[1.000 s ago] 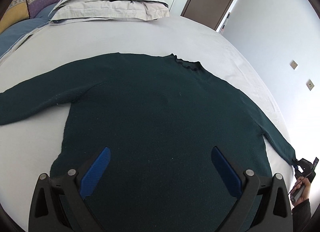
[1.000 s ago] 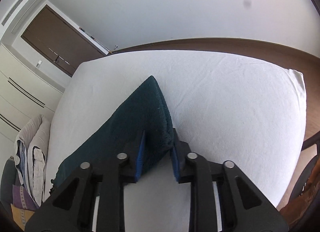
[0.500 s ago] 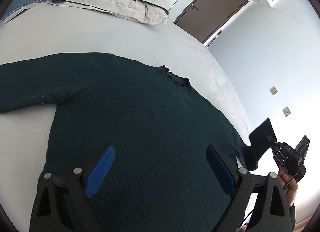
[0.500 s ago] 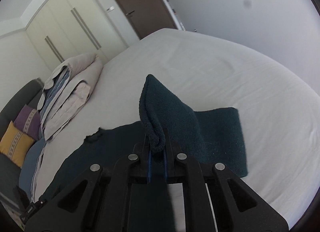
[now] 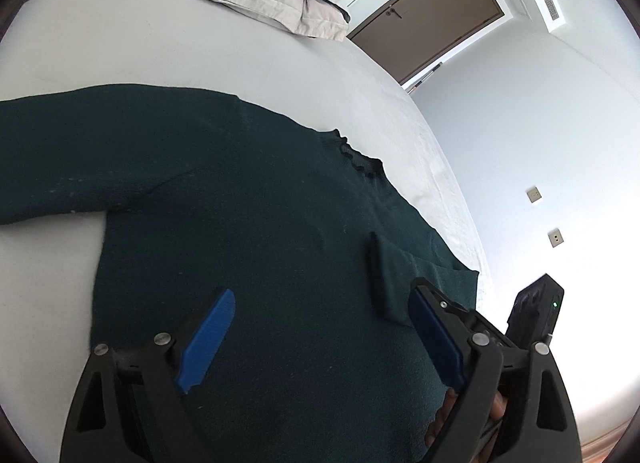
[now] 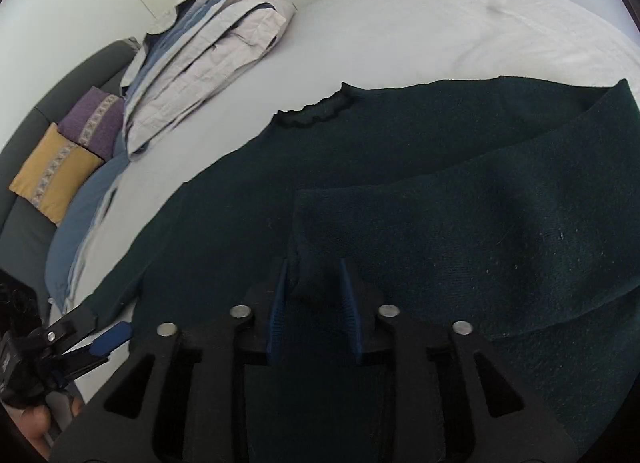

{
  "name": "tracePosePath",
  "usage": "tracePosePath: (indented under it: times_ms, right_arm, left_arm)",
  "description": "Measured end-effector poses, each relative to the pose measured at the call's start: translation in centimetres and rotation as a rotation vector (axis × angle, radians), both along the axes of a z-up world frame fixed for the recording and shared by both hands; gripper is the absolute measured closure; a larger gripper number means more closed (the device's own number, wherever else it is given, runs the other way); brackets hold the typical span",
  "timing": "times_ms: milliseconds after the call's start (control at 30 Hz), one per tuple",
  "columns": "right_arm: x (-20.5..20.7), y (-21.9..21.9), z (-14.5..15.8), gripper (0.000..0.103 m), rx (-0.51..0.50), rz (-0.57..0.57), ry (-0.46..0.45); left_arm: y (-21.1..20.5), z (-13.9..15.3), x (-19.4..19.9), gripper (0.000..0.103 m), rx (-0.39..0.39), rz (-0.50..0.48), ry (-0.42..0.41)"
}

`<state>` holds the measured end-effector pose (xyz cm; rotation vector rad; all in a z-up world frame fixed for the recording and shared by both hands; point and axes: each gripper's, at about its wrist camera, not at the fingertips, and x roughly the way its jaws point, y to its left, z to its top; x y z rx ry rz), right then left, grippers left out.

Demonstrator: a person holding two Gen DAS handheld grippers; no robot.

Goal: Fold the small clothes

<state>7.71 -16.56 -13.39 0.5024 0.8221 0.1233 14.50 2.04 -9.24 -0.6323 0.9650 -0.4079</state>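
A dark green sweater (image 5: 240, 203) lies flat on the white bed (image 5: 160, 43), its frilled collar (image 5: 360, 155) toward the pillows. Its right sleeve (image 6: 480, 223) is folded across the body, and the cuff (image 5: 380, 275) lies on the chest. My right gripper (image 6: 314, 291) is over that cuff. Its jaws are opening, with the cuff still between the blue pads but no longer pinched. My left gripper (image 5: 322, 303) hovers open over the sweater's lower body with nothing between its fingers. The other sleeve (image 5: 60, 151) stretches out to the left.
A stack of folded duvets (image 6: 208, 63) sits at the head of the bed. Yellow (image 6: 56, 171) and purple (image 6: 96, 119) cushions rest on a grey sofa beyond. The bed's edge (image 5: 452, 191) runs close on the right, near a brown door (image 5: 432, 15).
My right gripper carried the sleeve from the far side of the bed across onto the sweater's body, and its jaws have parted. My left gripper shifted and rolled a little above the sweater.
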Motion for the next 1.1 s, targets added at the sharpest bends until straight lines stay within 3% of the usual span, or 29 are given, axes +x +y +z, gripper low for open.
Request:
tracePosePath:
  times_ms: [33,67,133,233,300,367,433,500,567,667,867,1033,1100]
  right_arm:
    - [-1.1,-1.5,0.7,0.047,0.027,-0.014,-0.022]
    - [-2.8,-3.6,1.4,0.046,0.039,-0.023,-0.044]
    - [-7.3,-9.4,3.9,0.046,0.043,-0.025,-0.076]
    - [-10.1,-13.0,5.6,0.046,0.063,-0.056,-0.098]
    - [-11.9,-14.9,5.6,0.046,0.102,-0.092,-0.103]
    - [-14.2,-17.2,5.5,0.046,0.162,-0.120,-0.113]
    - [-15.5,-19.0,5.0,0.046,0.202,-0.156,-0.115]
    - [-16.3,-20.4,4.3,0.046,0.222,-0.182,-0.103]
    - [-16.8,-21.4,3.5,0.046,0.232,-0.204,-0.084]
    - [-16.8,-22.2,2.0,0.046,0.254,-0.225,-0.051]
    - [-16.4,-23.0,0.8,0.046,0.264,-0.233,-0.033]
    - [-15.9,-24.1,1.1,0.046,0.250,-0.252,-0.021]
    - [-15.7,-24.6,1.3,0.046,0.253,-0.263,-0.021]
  left_arm:
    - [-0.9,-0.1,0.5,0.012,-0.002,-0.014,0.002]
    - [-1.9,-0.1,1.1,0.012,-0.004,-0.033,0.002]
    - [-4.1,-0.3,2.1,0.012,0.009,-0.072,0.000]
    - [-8.2,-0.8,4.4,0.014,0.025,-0.141,0.015]
    - [-11.3,-1.6,6.2,0.023,0.057,-0.195,0.040]
    - [-14.0,-2.5,7.4,0.041,0.103,-0.241,0.070]
    - [-16.2,-3.7,8.3,0.048,0.150,-0.265,0.098]
    - [-17.3,-3.8,8.9,0.057,0.208,-0.266,0.074]
    - [-17.5,-3.9,9.3,0.080,0.234,-0.257,0.075]
    - [-16.9,-3.8,9.4,0.092,0.239,-0.257,0.064]
    - [-14.6,-1.9,8.4,0.094,0.270,-0.233,-0.027]
    - [-10.7,-0.2,8.3,0.094,0.223,-0.167,-0.095]
    - [-9.1,0.1,8.4,0.094,0.237,-0.136,-0.115]
